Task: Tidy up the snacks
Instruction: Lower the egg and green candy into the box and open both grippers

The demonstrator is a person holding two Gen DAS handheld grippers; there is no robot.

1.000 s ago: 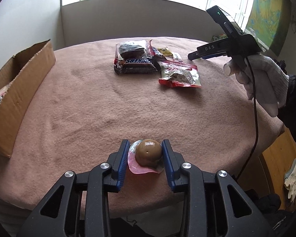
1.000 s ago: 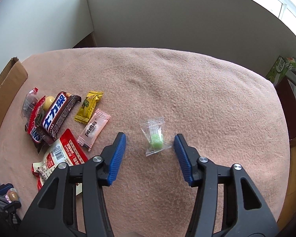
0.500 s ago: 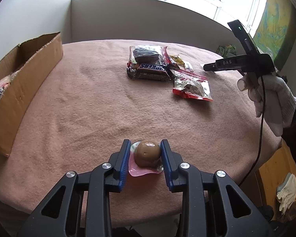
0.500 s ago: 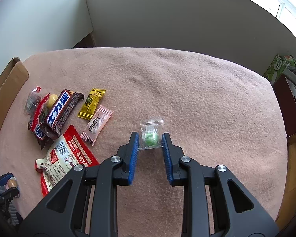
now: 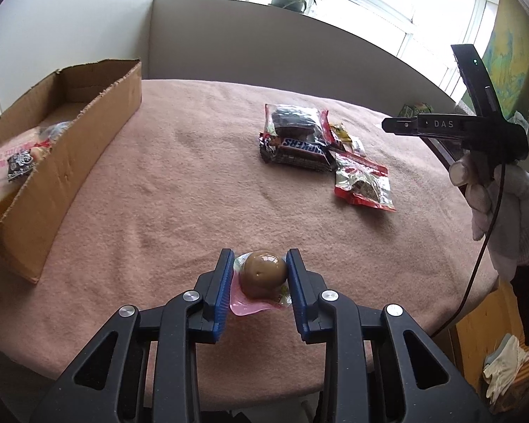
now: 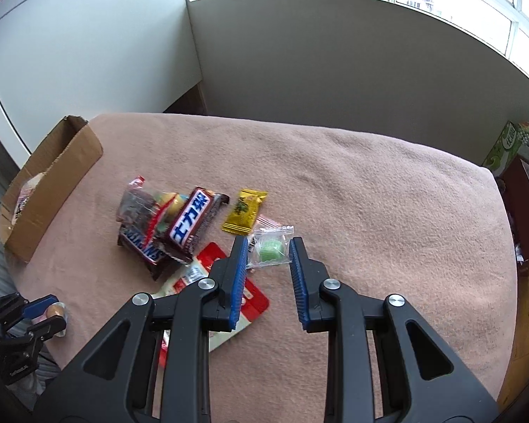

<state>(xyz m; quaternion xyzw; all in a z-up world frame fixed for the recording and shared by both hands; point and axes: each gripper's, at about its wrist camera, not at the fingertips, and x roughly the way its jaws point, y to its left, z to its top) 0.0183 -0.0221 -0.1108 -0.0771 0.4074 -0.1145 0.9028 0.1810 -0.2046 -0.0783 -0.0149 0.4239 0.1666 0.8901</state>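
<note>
My left gripper [image 5: 261,266] is shut on a brown round snack in a pink wrapper [image 5: 262,275], held above the near edge of the pink-covered table [image 5: 180,190]. My right gripper [image 6: 268,246] is shut on a green candy in a clear wrapper [image 6: 271,249], lifted above the table beside the snack pile. The pile holds Snickers bars [image 6: 190,224], a yellow packet [image 6: 245,211] and a red-and-white pouch [image 6: 201,275]; it also shows in the left wrist view [image 5: 299,141]. An open cardboard box [image 5: 53,162] with some snacks inside stands at the table's left.
The gloved hand with the right gripper's body [image 5: 476,130] is at the right of the left wrist view. A low grey wall [image 6: 335,53] with windows runs behind the table. A green carton [image 6: 511,144] and a dark cabinet stand off the right edge.
My right gripper closed on the green candy and lifted it up and left toward the snack pile. My left gripper, still holding the brown snack, turned left so the box is more in view.
</note>
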